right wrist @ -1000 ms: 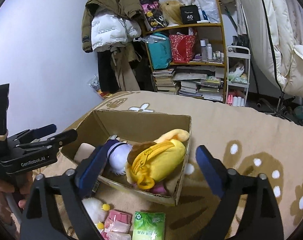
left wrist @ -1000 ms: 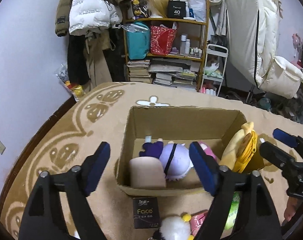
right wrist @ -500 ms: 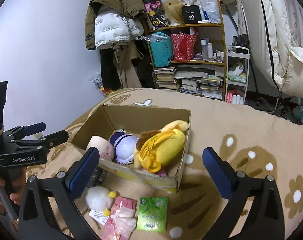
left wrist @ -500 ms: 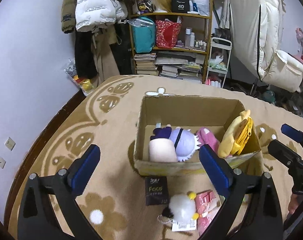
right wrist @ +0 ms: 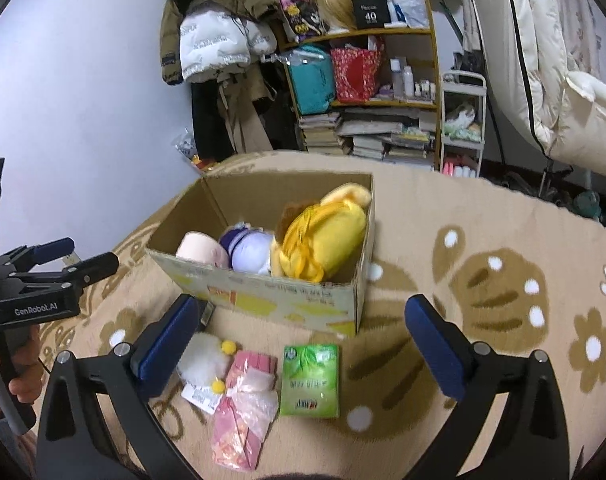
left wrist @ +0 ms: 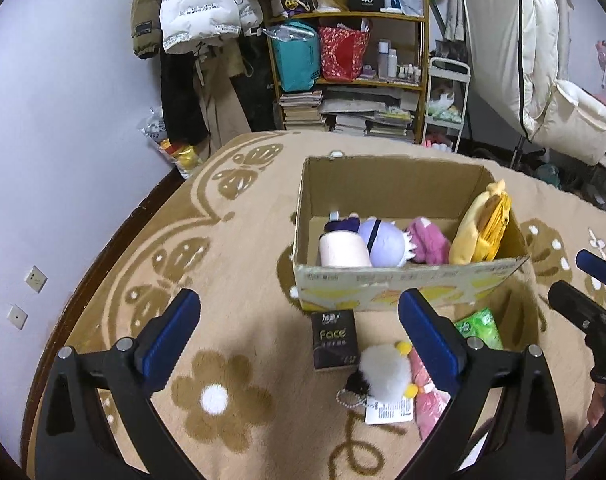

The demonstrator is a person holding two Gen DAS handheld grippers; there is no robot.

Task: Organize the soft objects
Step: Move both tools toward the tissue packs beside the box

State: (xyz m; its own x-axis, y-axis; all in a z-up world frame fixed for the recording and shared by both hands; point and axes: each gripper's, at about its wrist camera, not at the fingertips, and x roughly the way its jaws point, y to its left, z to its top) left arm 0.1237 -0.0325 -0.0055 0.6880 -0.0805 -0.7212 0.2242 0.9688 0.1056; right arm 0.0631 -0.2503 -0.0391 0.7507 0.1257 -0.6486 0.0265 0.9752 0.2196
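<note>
1. Several soft toys sit inside an open cardboard box (left wrist: 407, 286) on a tan flower-patterned rug (left wrist: 231, 240): a cream-coloured plush (left wrist: 345, 250) at the left, a lilac plush (left wrist: 383, 242) beside it, a pink plush (left wrist: 429, 240), and a yellow plush (right wrist: 323, 236) leaning against the box's right wall.
2. Only the tops of the boxed toys show; the near wall hides their lower parts, and in the right wrist view the pink plush is hidden.
3. In front of the box, on the rug, lie a black "Face" tissue pack (left wrist: 334, 338), a white fluffy toy (left wrist: 383, 374) with yellow bobbles and a paper tag, a pink plastic-wrapped pack (right wrist: 243, 404), and a green tissue pack (right wrist: 310, 380).
4. From the left wrist view the green pack and pink pack are partly covered by the gripper's right finger.
5. Left gripper (left wrist: 299, 336): jaws spread wide, nothing between the pads, hanging above the loose items.
6. Right gripper (right wrist: 299, 340): jaws likewise wide apart and empty, above the same items.
7. Behind the rug stand a wooden shelf (left wrist: 383, 84) crowded with bags, bottles and stacked books, hanging jackets (left wrist: 199, 16), and a white quilt (left wrist: 515, 52); small shelf items are hard to make out.
</note>
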